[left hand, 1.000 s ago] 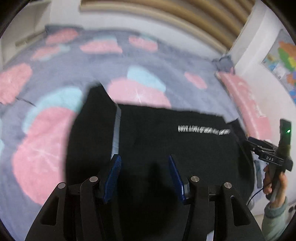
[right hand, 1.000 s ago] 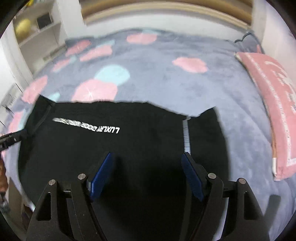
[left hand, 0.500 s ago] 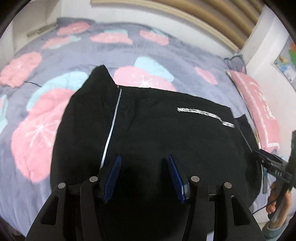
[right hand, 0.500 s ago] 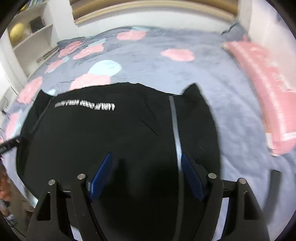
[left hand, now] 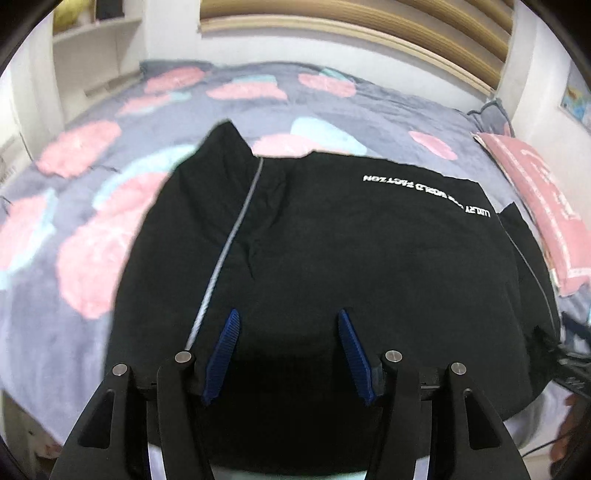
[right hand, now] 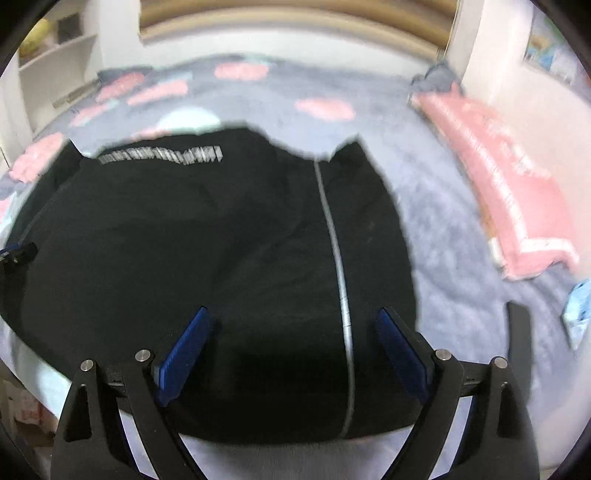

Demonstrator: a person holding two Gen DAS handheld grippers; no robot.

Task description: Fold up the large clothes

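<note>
A large black garment [left hand: 351, 251] with a white line of print and a grey side stripe lies spread flat on the bed; it also shows in the right wrist view [right hand: 207, 251]. My left gripper [left hand: 288, 325] is open and empty, held above the garment's near edge, next to its grey stripe [left hand: 229, 243]. My right gripper [right hand: 291, 321] is open wide and empty above the garment's near edge, with the other grey stripe [right hand: 336, 251] between its fingers.
The bed has a grey fleece cover [left hand: 110, 147] with pink and light-blue patches. A pink pillow [right hand: 498, 192] lies at the right. White shelves [right hand: 48, 74] stand at the left and a slatted headboard [left hand: 369, 33] at the back.
Both grippers have pulled back toward the bed's near edge and risen, so more of the garment and the room shows. Both stay open and empty.
</note>
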